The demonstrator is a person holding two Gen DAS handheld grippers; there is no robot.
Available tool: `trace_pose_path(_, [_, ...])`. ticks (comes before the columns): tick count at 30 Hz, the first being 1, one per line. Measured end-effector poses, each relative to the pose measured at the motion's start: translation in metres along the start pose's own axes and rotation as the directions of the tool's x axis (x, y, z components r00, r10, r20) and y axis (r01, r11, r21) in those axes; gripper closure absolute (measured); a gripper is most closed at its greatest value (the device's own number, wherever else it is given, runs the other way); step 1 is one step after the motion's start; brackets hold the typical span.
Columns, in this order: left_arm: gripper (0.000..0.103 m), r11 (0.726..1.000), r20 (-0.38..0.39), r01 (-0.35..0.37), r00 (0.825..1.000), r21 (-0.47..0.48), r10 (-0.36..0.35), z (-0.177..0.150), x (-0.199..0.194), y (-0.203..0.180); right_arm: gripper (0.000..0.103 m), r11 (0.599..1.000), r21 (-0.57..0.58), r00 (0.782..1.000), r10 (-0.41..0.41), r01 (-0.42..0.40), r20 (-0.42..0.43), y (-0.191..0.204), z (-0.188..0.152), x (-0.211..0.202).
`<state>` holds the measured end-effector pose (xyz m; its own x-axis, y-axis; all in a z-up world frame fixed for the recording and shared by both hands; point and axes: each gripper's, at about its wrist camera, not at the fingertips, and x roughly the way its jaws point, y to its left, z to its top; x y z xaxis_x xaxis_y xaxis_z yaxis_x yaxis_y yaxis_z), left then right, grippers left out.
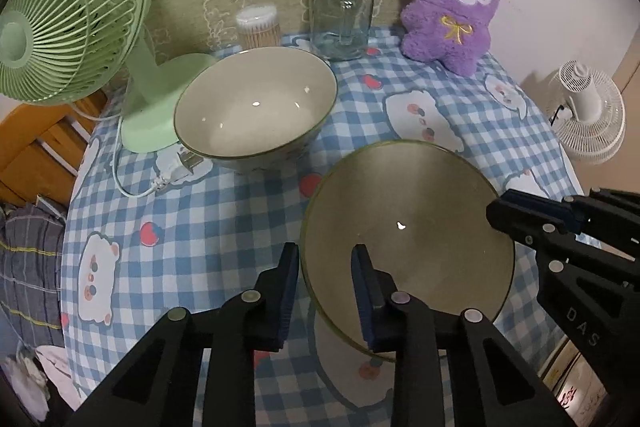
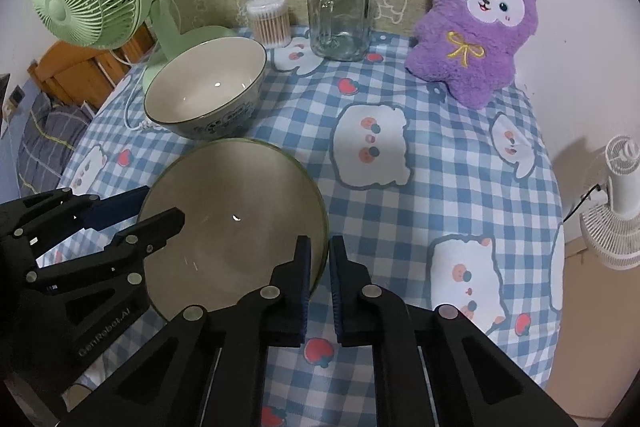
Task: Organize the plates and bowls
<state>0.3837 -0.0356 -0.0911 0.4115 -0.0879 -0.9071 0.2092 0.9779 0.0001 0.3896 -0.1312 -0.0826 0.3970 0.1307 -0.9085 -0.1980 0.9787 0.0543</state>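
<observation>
With our left gripper (image 1: 325,293) straddling the near-left rim of the green-rimmed plate (image 1: 408,227) and our right gripper (image 2: 320,281) pinched on the opposite rim, both pairs of jaws look closed on the plate's edge, so we judge the thing now is to lift both sides evenly and keep it level. The plate sits at the front of the checked tablecloth (image 2: 440,187), just in front of the bowl (image 2: 208,87). Both are empty, as is the lidded glass jar (image 2: 342,7), while the clear tub (image 2: 269,21) is packed with cotton swabs.
</observation>
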Motion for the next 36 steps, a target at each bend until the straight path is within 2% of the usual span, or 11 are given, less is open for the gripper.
trace_pose_path(4, [0.082,1.000,-0.008,-0.003,1.000,-0.005,0.003,0.000,0.003,0.001,0.092,1.000,-0.001,1.000,-0.001,0.001,0.001,0.001,0.000,0.000])
trace_pose_path(12, [0.084,1.000,-0.038,0.017,0.999,-0.008,-0.017,0.000,0.014,0.003,0.092,1.000,0.004,1.000,0.000,0.000,-0.010,-0.001,0.000,0.008])
trace_pose_path(16, [0.093,0.999,-0.042,0.010,0.999,-0.033,-0.012,0.001,0.016,0.006,0.092,1.000,0.003,1.000,-0.008,0.008,-0.005,-0.002,0.000,0.009])
trace_pose_path(28, [0.093,0.999,-0.028,-0.030,0.999,0.026,0.031,0.000,0.010,0.000,0.092,1.000,-0.002,1.000,-0.022,0.022,0.000,0.000,-0.002,0.008])
trace_pose_path(36, [0.093,0.999,-0.033,-0.031,0.999,0.028,0.032,-0.005,0.006,-0.002,0.092,0.999,-0.004,0.999,-0.034,0.034,-0.005,0.003,-0.009,0.003])
